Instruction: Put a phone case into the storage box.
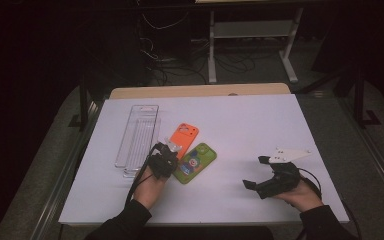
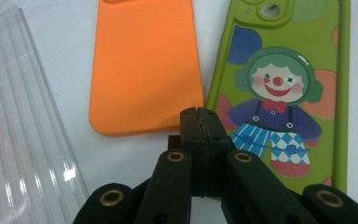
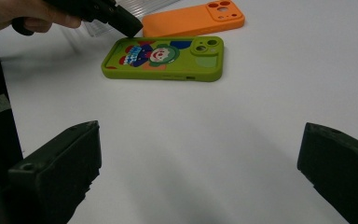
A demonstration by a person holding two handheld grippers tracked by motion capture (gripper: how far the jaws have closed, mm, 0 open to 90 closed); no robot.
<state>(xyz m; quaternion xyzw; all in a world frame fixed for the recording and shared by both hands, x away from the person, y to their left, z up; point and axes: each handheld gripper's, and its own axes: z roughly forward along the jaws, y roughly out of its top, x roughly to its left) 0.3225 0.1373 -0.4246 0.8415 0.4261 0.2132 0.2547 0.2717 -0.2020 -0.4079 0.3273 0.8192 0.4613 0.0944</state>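
- left gripper (image 2: 199, 114) clenched on nothing, tip at the near end of the gap between orange case (image 2: 144, 65) and green clown case (image 2: 279, 88).
- both cases lie long axis away from it (orange case left, green clown case right).
- right gripper (image 3: 200, 172) released, well apart; left hand nearer.

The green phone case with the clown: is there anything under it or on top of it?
The green clown case lies flat on the white table, nothing resting on it. The shut left gripper points between it and the orange case. What lies beneath is hidden.
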